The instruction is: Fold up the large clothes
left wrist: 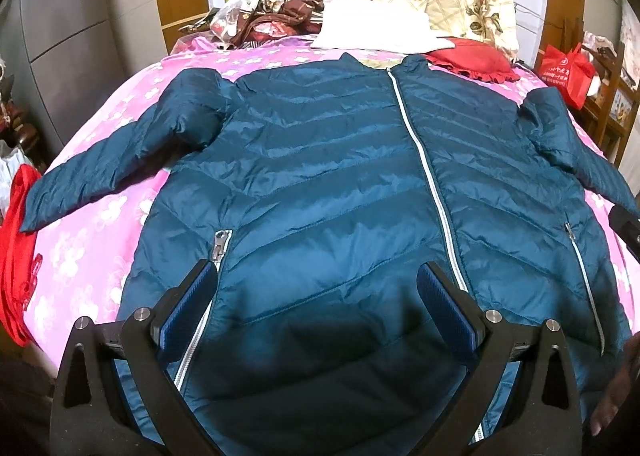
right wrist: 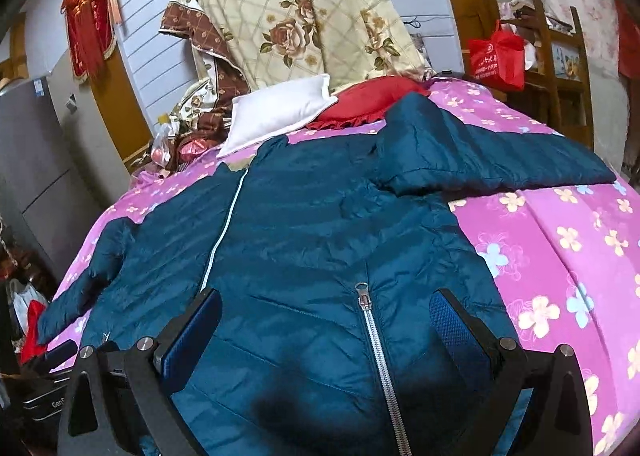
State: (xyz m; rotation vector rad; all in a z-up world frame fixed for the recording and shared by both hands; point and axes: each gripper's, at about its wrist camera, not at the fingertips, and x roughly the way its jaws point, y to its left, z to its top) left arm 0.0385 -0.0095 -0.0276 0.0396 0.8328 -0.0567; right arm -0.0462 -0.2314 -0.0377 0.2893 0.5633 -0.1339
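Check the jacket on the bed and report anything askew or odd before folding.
Nothing looks damaged. The teal jacket lies flat, front up and zipped, on the pink bedspread. One sleeve stretches straight out; the other sleeve bunches at the shoulder. Both tongs are open above the hem.

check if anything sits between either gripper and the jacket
Nothing visible does. The jacket lies spread flat on the bed, and the left gripper and right gripper are both open right over its lower front. The pillow and red cushion lie beyond the collar.
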